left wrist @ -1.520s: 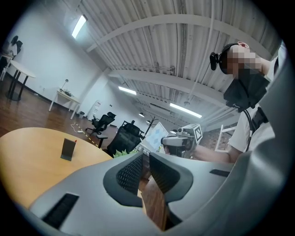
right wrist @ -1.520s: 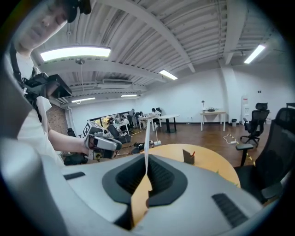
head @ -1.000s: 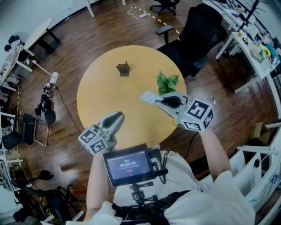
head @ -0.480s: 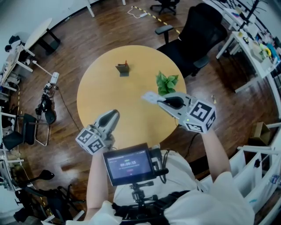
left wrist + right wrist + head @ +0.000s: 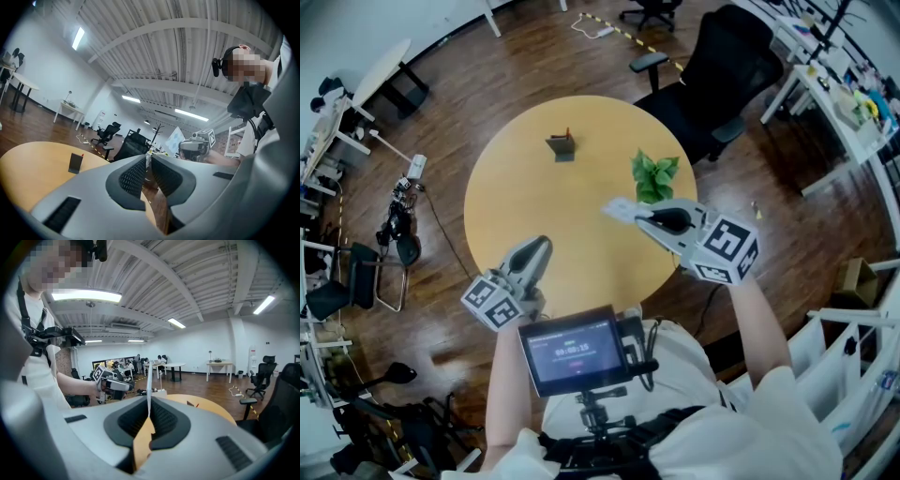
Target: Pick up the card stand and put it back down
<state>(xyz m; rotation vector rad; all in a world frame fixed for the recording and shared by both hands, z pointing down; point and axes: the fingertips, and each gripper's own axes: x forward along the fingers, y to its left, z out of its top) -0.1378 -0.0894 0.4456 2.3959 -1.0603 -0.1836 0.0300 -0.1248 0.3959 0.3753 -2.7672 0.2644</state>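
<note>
Change vs. one second ago: left gripper (image 5: 538, 247) has shifted slightly toward the left of the head view; right gripper (image 5: 639, 216), card stand (image 5: 563, 147) and plant (image 5: 654, 174) sit where they were.

Head view: round yellow table (image 5: 534, 202). Card stand upright on the far part of the top, well apart from both grippers. Plant to its right, near the table's right edge. Right gripper is above the table's right side, just this side of the plant, with a pale card (image 5: 617, 207) sticking out from its tip. Left gripper is over the near left part of the table. Black office chair (image 5: 727, 80) beyond the table at upper right.

Left gripper view: jaws closed together, pads meeting at the tips, nothing between them. Card stand is seen at left on the tabletop as a small dark upright slab. The right gripper and its card show beyond the jaws, to the right.

Right gripper view: jaws closed on the card, which stands edge-on as a thin white line rising from between the pads. Left gripper is visible at left. The card stand is a tiny dark shape on the table's far side; detail too small to read.
</note>
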